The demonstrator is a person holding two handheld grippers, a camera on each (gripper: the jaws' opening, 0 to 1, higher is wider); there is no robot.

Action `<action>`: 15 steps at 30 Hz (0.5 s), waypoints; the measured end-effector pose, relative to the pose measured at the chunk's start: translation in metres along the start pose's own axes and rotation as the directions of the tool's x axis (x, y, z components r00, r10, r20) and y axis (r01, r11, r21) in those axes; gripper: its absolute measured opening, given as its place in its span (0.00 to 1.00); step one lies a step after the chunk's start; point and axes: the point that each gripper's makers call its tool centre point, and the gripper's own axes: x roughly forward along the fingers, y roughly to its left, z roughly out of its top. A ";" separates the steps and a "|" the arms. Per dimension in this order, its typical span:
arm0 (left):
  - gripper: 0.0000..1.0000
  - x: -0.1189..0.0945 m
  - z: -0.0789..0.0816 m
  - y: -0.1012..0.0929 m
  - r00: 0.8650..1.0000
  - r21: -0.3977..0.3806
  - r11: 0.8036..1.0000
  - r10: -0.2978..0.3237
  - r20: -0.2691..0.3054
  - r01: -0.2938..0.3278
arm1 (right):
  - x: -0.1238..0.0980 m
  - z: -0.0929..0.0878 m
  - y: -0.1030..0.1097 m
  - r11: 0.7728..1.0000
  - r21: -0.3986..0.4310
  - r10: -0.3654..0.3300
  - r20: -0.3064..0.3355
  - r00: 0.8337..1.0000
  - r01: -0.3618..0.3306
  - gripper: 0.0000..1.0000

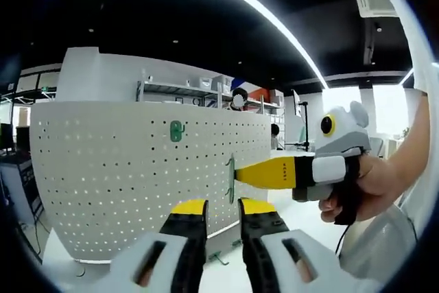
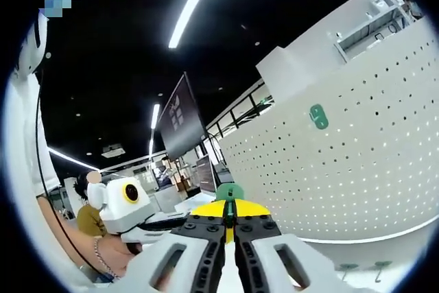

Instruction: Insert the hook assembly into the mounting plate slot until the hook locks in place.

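Left gripper view looks along the left gripper, whose yellow-tipped fingers stand apart with nothing between them. Ahead of those fingers rises the white pegboard mounting plate, curved and dotted with holes. One green hook already sits on the plate, above and a little to the left of the fingertips. Just above and to the right of them, the right gripper comes in from the right, carried by a hand, its yellow tip pressed to a second green hook assembly that lies against the plate face. On the table below the right finger lies a small green piece.

Right gripper view shows the right gripper clenched on the hook assembly, which pokes up green right at the fingertips. The mounting plate spreads to the right of the fingers, the mounted hook high on it. Left of the fingers is the left gripper, its tip hidden
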 end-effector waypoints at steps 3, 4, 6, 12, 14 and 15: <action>0.32 0.000 -0.001 0.000 1.000 -0.034 0.999 -0.005 -0.003 0.005 | 0.000 0.000 0.001 1.000 -0.007 0.002 -0.002 1.000 -0.003 0.00; 0.36 0.000 -0.001 0.000 1.000 -0.036 0.999 -0.007 -0.003 0.007 | 0.000 0.000 0.001 1.000 -0.007 0.003 -0.002 1.000 -0.003 0.00; 0.44 0.000 -0.001 -0.002 1.000 -0.038 0.999 -0.011 0.001 0.011 | 0.000 0.000 0.002 1.000 -0.009 0.005 -0.003 1.000 -0.005 0.00; 0.62 0.003 -0.006 -0.002 1.000 -0.033 0.999 -0.004 -0.016 0.004 | 0.001 0.000 0.006 0.999 -0.034 0.009 -0.011 1.000 -0.009 0.00; 0.64 0.003 -0.007 -0.001 1.000 -0.037 0.999 -0.002 -0.020 0.001 | 0.000 0.000 0.005 0.999 -0.053 0.003 -0.017 1.000 -0.004 0.00; 0.63 0.003 -0.008 -0.002 1.000 -0.038 0.999 -0.004 -0.024 0.003 | 0.000 0.000 0.006 0.998 -0.061 -0.001 -0.018 1.000 0.000 0.00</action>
